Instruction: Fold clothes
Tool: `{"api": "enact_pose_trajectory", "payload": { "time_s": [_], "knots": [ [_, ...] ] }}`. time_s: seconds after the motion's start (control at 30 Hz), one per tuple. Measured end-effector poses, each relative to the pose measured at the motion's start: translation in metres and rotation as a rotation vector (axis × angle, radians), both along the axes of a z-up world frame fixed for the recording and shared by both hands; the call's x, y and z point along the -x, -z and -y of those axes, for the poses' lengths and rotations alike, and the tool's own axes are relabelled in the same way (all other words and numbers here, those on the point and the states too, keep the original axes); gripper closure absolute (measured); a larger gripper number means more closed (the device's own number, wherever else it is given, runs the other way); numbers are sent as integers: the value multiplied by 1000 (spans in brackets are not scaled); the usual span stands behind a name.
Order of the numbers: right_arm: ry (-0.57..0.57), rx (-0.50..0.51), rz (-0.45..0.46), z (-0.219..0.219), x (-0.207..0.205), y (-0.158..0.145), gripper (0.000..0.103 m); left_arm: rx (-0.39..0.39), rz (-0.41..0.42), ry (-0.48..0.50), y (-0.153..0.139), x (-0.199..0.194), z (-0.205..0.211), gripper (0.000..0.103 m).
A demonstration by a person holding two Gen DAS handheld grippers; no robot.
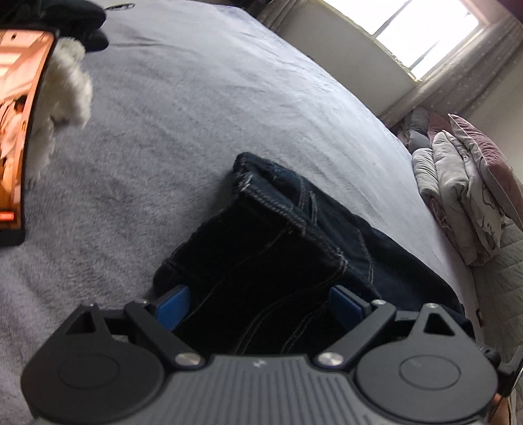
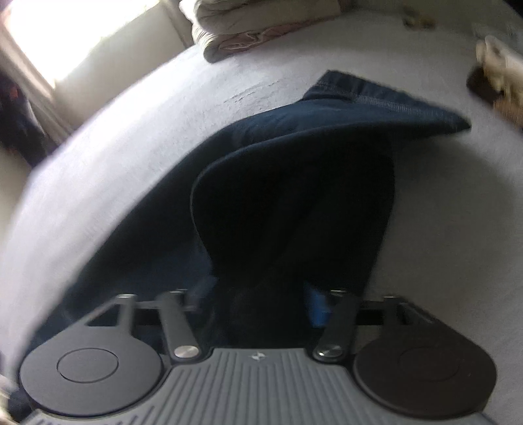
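The bed offered a wide bare stretch of grey cover ahead of and to the left of the jeans, room enough for a gripper to pass. On the far left a white fluffy garment lay beside an orange object, with a black item just beyond them, closing that corner. Folded bedding stacked at the bed's right end blocked that side. In the right wrist view, open cover lay right of the jeans, up to a blurred pale object.
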State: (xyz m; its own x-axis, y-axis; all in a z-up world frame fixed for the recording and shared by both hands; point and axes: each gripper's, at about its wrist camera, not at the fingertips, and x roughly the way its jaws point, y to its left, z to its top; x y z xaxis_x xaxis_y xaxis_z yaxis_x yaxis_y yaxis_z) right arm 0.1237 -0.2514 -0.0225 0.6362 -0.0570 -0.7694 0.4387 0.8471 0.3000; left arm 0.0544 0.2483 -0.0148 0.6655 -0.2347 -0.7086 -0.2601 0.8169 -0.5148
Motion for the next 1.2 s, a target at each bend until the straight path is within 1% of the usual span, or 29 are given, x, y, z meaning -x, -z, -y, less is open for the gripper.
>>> {"api": "enact_pose_trajectory", "payload": {
  "time_s": [0.03, 0.07, 0.1, 0.2, 0.33, 0.5, 0.63, 0.8, 0.87, 0.93, 1.03, 1.07, 1.1, 1.2],
  "knots": [
    [-19, 32, 5, -4, 0, -1, 66, 2, -6, -3, 1, 0, -1, 10],
    [-26, 49, 16, -5, 3, -4, 75, 3, -12, -6, 3, -1, -1, 10],
    [-23, 57, 30, -5, 6, -7, 81, 2, -14, -6, 3, 0, -2, 10],
    [-13, 83, 70, -3, 17, -18, 87, -10, -15, -2, 3, 2, -1, 10],
    [23, 118, 139, 9, 37, -38, 88, -22, -19, 6, 5, 5, 2, 10],
    [82, 173, 223, 38, 77, -67, 88, -26, -31, 13, 10, 11, 1, 10],
    [140, 222, 235, 64, 107, -68, 89, -35, -43, 17, 16, 18, -1, 10],
    [164, 174, 202, 81, 137, -50, 89, -24, -56, 20, 25, 26, -3, 10],
    [149, 160, 188, 81, 143, -41, 88, -35, -51, 21, 26, 27, 0, 10],
    [142, 126, 187, 85, 147, -32, 83, -44, -47, 19, 26, 30, 3, 10],
    [158, 75, 240, 94, 163, -25, 76, -22, -40, -18, 25, 38, 5, 11],
    [159, 63, 267, 98, 169, -23, 68, -4, -37, -34, 25, 41, 5, 11],
    [163, 53, 292, 101, 175, -22, 61, 30, -33, -50, 24, 45, 3, 11],
    [202, -30, 323, 112, 190, -17, 57, 139, -36, -91, 28, 55, -4, 14]
  ]
}}
